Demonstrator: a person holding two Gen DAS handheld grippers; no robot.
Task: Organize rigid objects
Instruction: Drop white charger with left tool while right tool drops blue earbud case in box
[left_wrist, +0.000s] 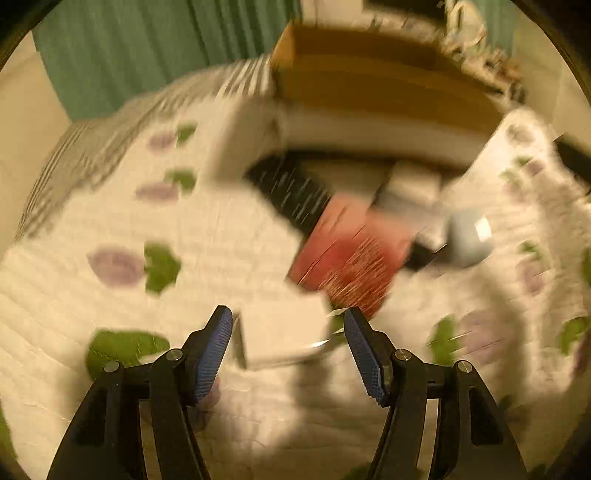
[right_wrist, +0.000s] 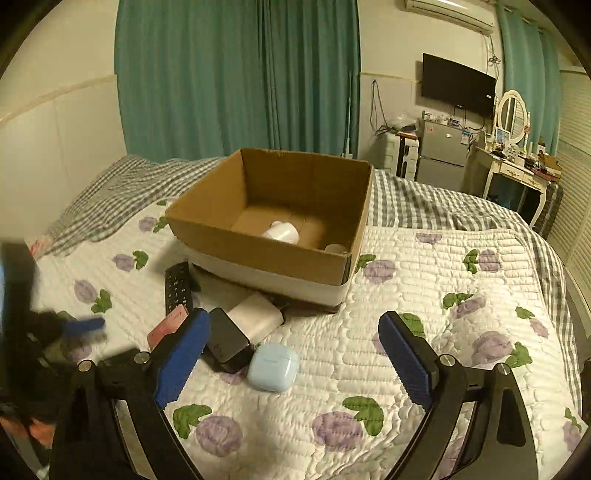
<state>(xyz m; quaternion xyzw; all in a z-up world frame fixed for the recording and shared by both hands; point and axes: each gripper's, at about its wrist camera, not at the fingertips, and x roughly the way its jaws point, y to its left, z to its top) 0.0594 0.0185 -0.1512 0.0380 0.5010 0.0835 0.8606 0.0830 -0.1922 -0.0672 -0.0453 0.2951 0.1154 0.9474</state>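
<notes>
Left wrist view motion-blurred; left gripper (left_wrist: 288, 347) fingers wide apart, white box (left_wrist: 282, 332) between them, contact not discernible; red case (left_wrist: 347, 254) just beyond, long axis running ahead-left. Right gripper (right_wrist: 295, 350) fingers wide, empty; blue earbud case (right_wrist: 272, 367) between them on bed quilt (right_wrist: 424, 280); cardboard box (right_wrist: 258, 243) ahead.

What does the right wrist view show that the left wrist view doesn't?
Only the right wrist view shows inside the cardboard box: a white cup already lies there. It also shows the TV, the fridge and the open right gripper.

Only the left wrist view, badly blurred, shows the open left gripper with a pale flat object between its fingers; whether it is touched I cannot tell.

Both show the quilt, remote, red item and blue earbud case.
</notes>
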